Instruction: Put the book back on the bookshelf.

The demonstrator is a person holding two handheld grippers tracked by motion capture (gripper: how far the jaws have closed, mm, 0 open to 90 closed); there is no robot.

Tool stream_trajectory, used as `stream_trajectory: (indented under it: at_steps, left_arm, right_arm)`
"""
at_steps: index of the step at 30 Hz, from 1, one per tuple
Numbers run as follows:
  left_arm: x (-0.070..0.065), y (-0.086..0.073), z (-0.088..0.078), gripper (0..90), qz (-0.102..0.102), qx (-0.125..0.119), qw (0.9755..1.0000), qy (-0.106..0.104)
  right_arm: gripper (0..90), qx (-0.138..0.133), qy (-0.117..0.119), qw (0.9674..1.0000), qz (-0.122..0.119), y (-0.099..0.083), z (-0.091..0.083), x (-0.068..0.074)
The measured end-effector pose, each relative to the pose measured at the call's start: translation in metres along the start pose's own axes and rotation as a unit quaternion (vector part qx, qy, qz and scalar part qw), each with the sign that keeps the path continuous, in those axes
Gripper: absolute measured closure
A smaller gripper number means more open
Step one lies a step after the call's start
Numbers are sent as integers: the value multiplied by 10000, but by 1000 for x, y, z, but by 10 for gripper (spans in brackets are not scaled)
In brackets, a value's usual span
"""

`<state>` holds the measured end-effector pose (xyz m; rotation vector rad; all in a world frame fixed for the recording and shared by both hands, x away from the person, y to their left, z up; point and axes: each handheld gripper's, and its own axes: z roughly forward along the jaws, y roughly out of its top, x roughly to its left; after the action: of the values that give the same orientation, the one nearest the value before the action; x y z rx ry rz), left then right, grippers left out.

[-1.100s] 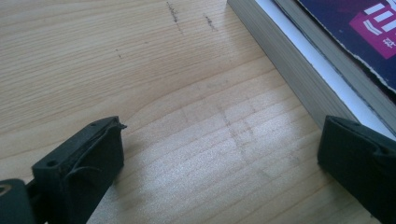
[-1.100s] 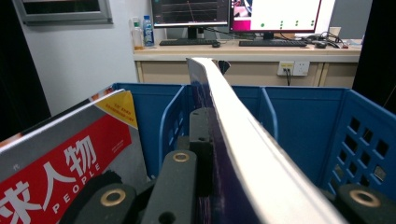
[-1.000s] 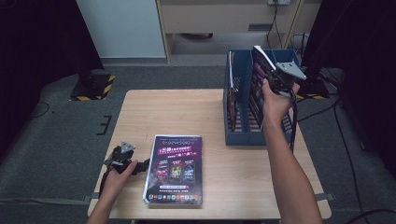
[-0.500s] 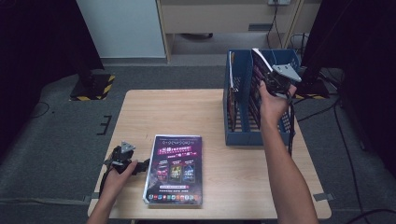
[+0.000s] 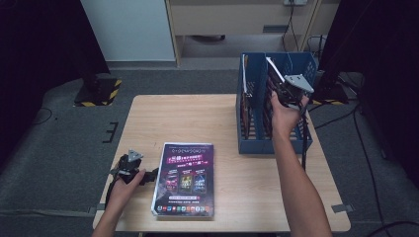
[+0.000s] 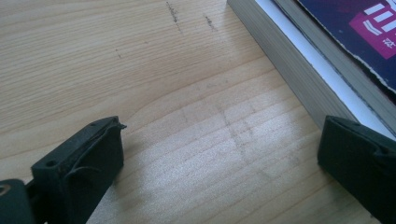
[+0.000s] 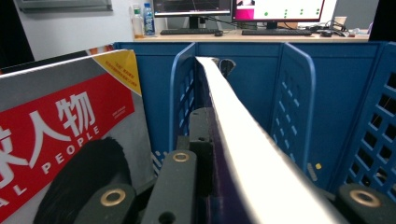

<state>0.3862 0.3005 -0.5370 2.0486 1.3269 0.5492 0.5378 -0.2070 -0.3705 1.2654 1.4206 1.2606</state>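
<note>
Right gripper (image 5: 286, 91) is clamped on a magazine (image 5: 273, 73), held on edge above the blue rack (image 5: 257, 143) at the table's far right corner; the right gripper view shows both jaws pinching the lower part and the white page edge (image 7: 252, 140) running up between two blue dividers (image 7: 182, 88). The magazine is tilted, top leaning toward the rack's far wall, bottom edge not yet seated as far as I can judge. A red-and-white magazine (image 7: 60, 135) already stands in the neighbouring slot, just beside. Left gripper (image 5: 129, 170) rests near the table's (image 5: 197, 118) front left corner with jaws spread and nothing between them — bare wood there, and one jaw tip just beside the thick spine of the stack (image 6: 289, 70) of purple-covered magazines (image 5: 185, 178) near the front edge. Step in hand, by my reading: lower the held magazine into its slot. To do it well — square the magazine to the dividers first, keep it clear of the divider rim, lower straight down, and unclench only once the bottom edge meets the rack floor. Risk: a limp cover catching and folding over.
</note>
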Motion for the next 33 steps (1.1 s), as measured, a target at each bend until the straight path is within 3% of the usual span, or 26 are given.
stream_trajectory:
  at_steps: [30,33]
  left_arm:
    - [0,0,0,0,20,8,10000,7]
    - [0,0,0,0,18,7,10000,7]
  right_arm:
    - [782,110,414,9989,-182,-4,-6,-3]
    - [769,123,515,9986,8,-4,-5,-6]
